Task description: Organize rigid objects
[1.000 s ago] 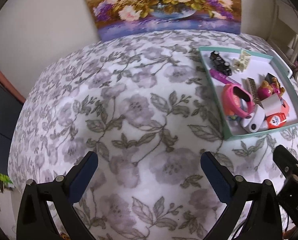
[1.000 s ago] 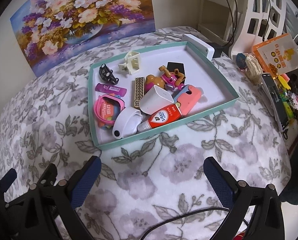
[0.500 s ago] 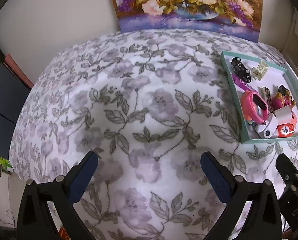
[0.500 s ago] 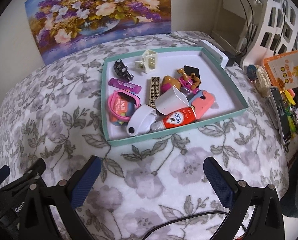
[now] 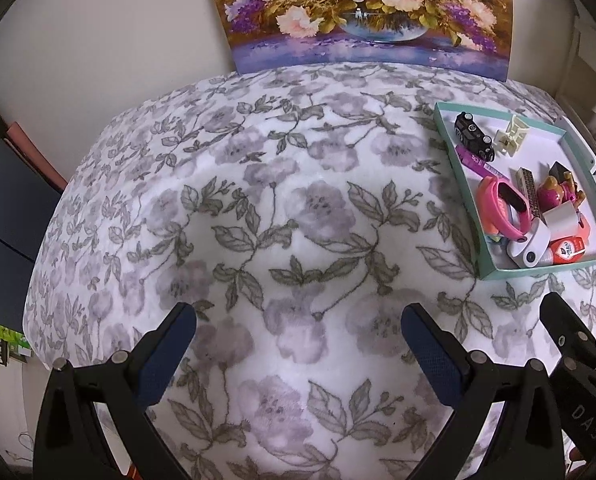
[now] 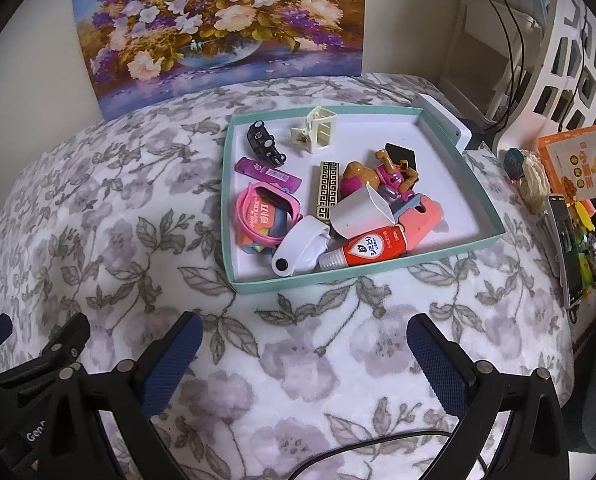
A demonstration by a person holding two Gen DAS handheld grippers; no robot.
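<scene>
A teal-rimmed white tray (image 6: 450, 258) sits on the floral cloth and holds several small things: a red glue tube (image 6: 364, 250), a white cup (image 6: 360, 212), a pink watch (image 6: 268, 210), a black toy car (image 6: 264, 144), a cream clip (image 6: 318, 134), a purple stick (image 6: 268, 174) and a toy figure (image 6: 382, 176). The tray also shows at the right of the left wrist view (image 5: 464, 196). My right gripper (image 6: 304, 344) is open and empty, just short of the tray's near rim. My left gripper (image 5: 298, 340) is open and empty over bare cloth, left of the tray.
A flower painting (image 6: 218, 28) leans on the wall behind the table. A white box (image 6: 444, 122) lies against the tray's far right corner. Books, pens and a phone (image 6: 566, 216) crowd the right edge. A black cable (image 6: 362, 444) crosses the cloth near my right gripper.
Both grippers have drawn back and risen a little, so the tray looks smaller and farther. The left view has swung left. Both stay open and empty.
</scene>
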